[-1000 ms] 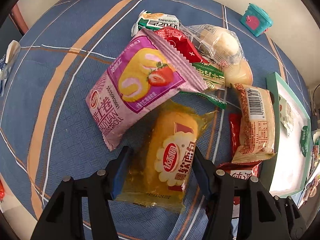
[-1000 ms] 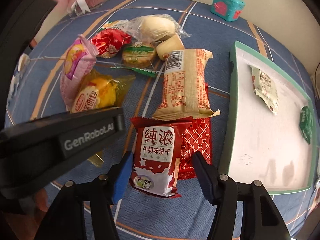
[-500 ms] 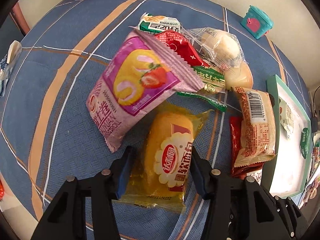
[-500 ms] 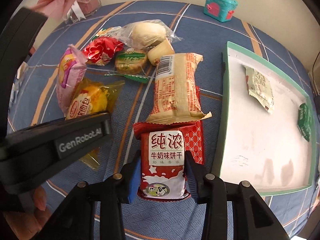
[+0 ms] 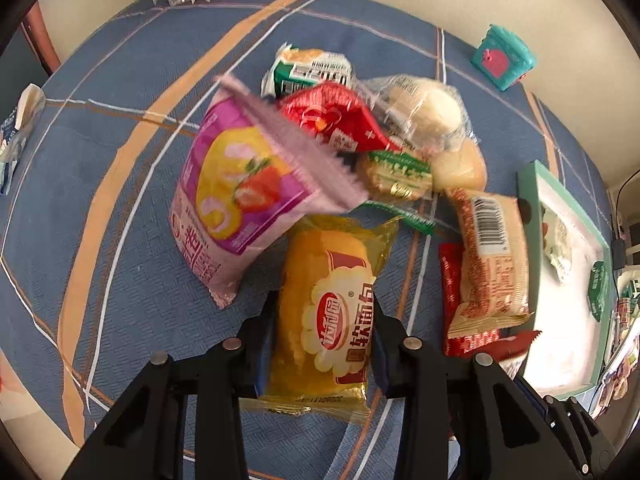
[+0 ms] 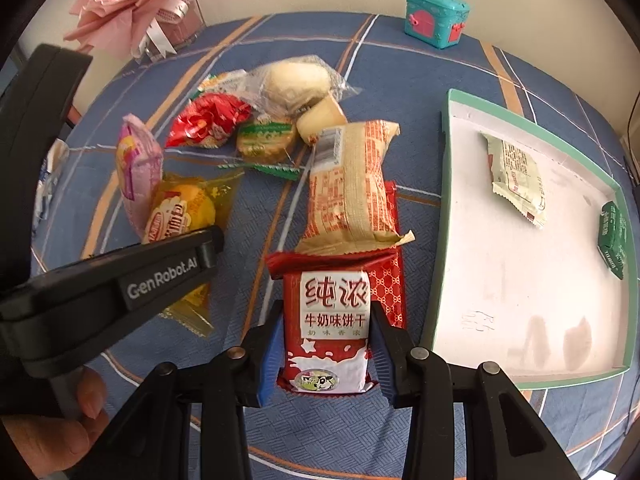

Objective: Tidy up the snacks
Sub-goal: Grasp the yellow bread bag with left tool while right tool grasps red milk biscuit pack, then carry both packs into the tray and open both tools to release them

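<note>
Left wrist view: left gripper [image 5: 324,344] reaching low over the blue plaid tablecloth [image 5: 100,184], fingers pinched against both sides of the yellow soft-bread packet [image 5: 330,312]. Pink swiss-roll bag [image 5: 236,196] tilted against the packet's far end, blurred. Green-rimmed tray [image 5: 528,200] off to the right.

Right wrist view: right gripper [image 6: 326,350] angled down at the table, fingers clamped narrow on the red milk-biscuit packet [image 6: 330,320], just left of the tray. Tan barcode packet [image 6: 352,188] overlapping its far end. Left gripper's black body crossing at lower left, a bare hand [image 6: 52,428] under it.
</note>
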